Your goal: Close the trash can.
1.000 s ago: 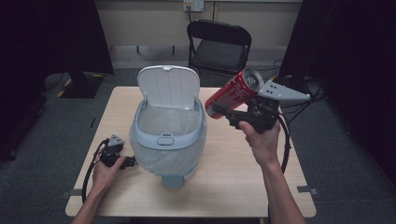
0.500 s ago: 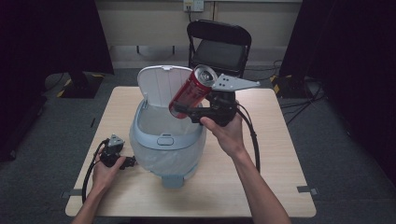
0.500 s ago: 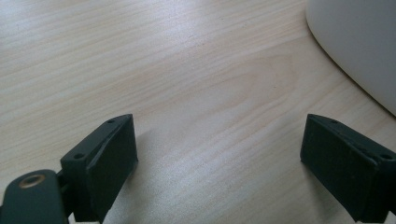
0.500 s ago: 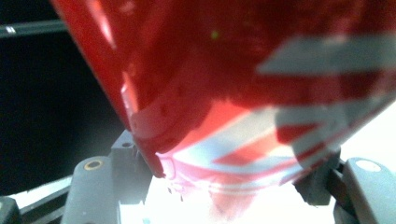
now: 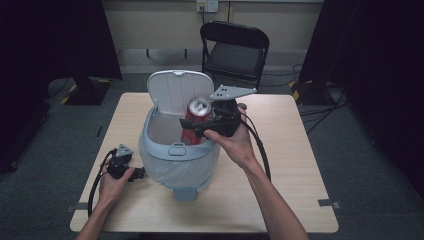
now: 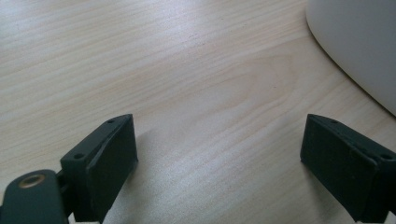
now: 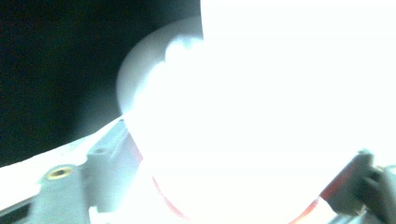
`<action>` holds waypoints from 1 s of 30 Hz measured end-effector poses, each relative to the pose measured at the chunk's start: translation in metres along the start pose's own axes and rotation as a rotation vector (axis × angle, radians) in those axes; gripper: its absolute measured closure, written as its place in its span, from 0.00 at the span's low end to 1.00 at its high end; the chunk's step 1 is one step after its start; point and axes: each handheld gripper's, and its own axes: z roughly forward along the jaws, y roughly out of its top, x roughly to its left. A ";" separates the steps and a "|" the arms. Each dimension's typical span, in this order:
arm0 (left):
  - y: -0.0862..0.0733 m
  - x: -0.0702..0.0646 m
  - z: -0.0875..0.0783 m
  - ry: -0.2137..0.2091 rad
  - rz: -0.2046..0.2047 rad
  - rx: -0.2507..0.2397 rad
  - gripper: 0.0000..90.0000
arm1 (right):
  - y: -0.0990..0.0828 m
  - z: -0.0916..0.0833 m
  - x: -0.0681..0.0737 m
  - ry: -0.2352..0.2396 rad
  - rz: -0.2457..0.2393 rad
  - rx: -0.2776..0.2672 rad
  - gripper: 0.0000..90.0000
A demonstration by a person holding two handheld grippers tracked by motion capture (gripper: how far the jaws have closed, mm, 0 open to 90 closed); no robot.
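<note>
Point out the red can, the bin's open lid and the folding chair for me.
red can (image 5: pixel 198 107): high view, on its silver top end.
bin lid (image 5: pixel 176 95): high view, on the ribbed inner face of the raised lid.
folding chair (image 5: pixel 235 64): high view, on the black seat.

Red can (image 7: pixel 224 205) (overexposed) mostly washed out

A red drink can (image 5: pixel 196 121) with a silver top, tilted, hangs in the open mouth of a pale grey-blue bin (image 5: pixel 172 160). The bin stands near the table's (image 5: pixel 300 165) middle, its white lid (image 5: pixel 175 92) raised upright toward the far edge.
</note>
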 end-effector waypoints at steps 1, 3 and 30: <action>0.000 0.000 0.000 -0.002 -0.002 0.000 0.11 | -0.001 -0.001 -0.001 0.001 0.002 0.003 0.22; 0.000 0.000 0.000 -0.001 -0.001 0.000 0.11 | -0.002 -0.004 -0.003 -0.001 0.009 -0.005 0.22; 0.000 0.000 0.000 -0.001 -0.001 0.000 0.11 | 0.010 -0.017 -0.096 -0.322 0.089 -0.071 0.38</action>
